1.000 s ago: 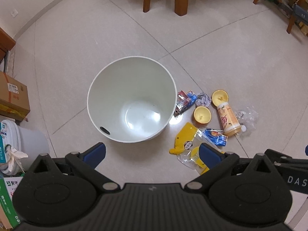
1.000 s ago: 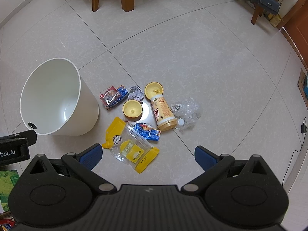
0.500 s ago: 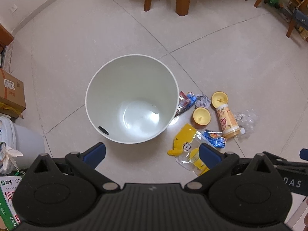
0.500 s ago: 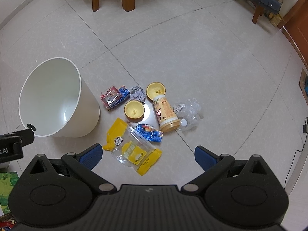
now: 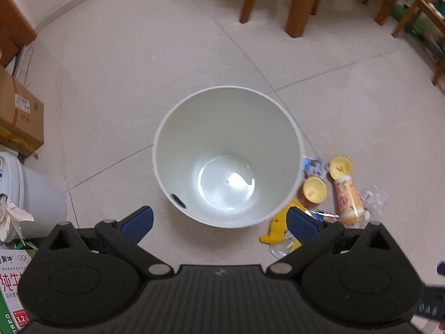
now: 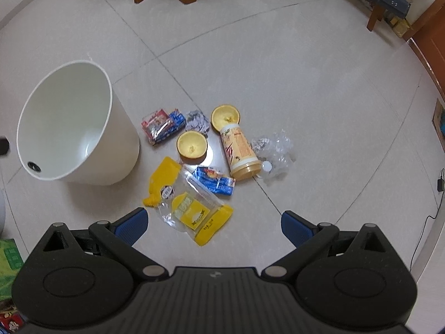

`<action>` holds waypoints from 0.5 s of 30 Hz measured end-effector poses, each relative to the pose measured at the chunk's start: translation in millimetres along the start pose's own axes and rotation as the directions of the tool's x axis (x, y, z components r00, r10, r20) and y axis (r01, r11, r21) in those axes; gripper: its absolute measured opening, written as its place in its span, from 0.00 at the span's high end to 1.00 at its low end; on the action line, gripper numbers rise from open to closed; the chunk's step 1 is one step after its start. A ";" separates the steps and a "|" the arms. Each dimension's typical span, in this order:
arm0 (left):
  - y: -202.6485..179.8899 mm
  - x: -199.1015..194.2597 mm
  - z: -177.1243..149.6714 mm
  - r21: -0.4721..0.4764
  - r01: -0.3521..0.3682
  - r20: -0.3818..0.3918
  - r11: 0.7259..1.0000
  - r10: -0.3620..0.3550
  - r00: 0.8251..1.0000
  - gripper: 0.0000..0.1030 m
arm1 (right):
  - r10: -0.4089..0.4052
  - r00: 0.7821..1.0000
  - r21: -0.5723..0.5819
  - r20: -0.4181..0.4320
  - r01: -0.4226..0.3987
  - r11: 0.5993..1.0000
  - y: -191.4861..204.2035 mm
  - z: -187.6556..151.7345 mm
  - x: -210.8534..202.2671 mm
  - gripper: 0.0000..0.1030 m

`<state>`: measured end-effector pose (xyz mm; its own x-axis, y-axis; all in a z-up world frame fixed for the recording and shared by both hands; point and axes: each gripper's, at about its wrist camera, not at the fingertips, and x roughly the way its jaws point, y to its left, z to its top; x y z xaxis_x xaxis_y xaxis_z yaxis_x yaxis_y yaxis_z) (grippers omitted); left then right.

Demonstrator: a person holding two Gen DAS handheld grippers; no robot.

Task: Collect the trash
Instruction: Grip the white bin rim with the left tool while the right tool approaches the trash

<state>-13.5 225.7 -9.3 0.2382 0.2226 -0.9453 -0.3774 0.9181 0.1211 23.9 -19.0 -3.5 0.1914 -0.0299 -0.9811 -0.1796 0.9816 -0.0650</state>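
Left gripper (image 5: 219, 220) fingers wide, empty, above white bin (image 5: 292, 133) standing on tiled floor (image 5: 139, 69); left view alone shows bin's bare bottom. Right gripper (image 6: 214, 222) fingers wide, empty, over trash pile beside bin: yellow pouch (image 6: 192, 203), blue wrapper (image 6: 215, 182), bottle (image 6: 240, 150) lying flat, two orange halves (image 6: 192, 144), crumpled clear plastic (image 6: 275, 147), red-blue packet (image 6: 162, 125); left view hides packet behind bin rim

You had a tiled floor (image 6: 306, 64) bearing a white bin (image 6: 75, 128), a bottle (image 6: 240, 150), orange halves (image 6: 192, 145), wrappers (image 6: 162, 125) and a yellow pouch (image 6: 192, 206).
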 end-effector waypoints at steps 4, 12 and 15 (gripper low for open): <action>17.4 16.4 5.1 -0.024 -0.014 -0.006 1.000 0.014 1.000 0.07 | -0.010 1.000 -0.020 -0.013 0.009 1.000 4.8 -4.1 9.7 0.00; 36.4 64.0 4.0 -0.091 -0.019 -0.049 0.996 0.014 0.999 0.22 | -0.015 1.000 -0.090 0.002 0.015 0.996 10.4 -13.5 30.8 0.00; 41.4 92.8 1.4 -0.132 -0.053 -0.087 0.990 0.042 0.995 0.25 | -0.017 1.000 -0.090 -0.009 0.016 0.996 10.0 -17.4 44.3 0.00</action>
<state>-5.7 284.8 -91.5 0.1430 0.2315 -0.9623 -0.5048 0.8534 0.1302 13.8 -13.8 -50.8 0.1856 -0.0484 -0.9814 -0.2631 0.9599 -0.0971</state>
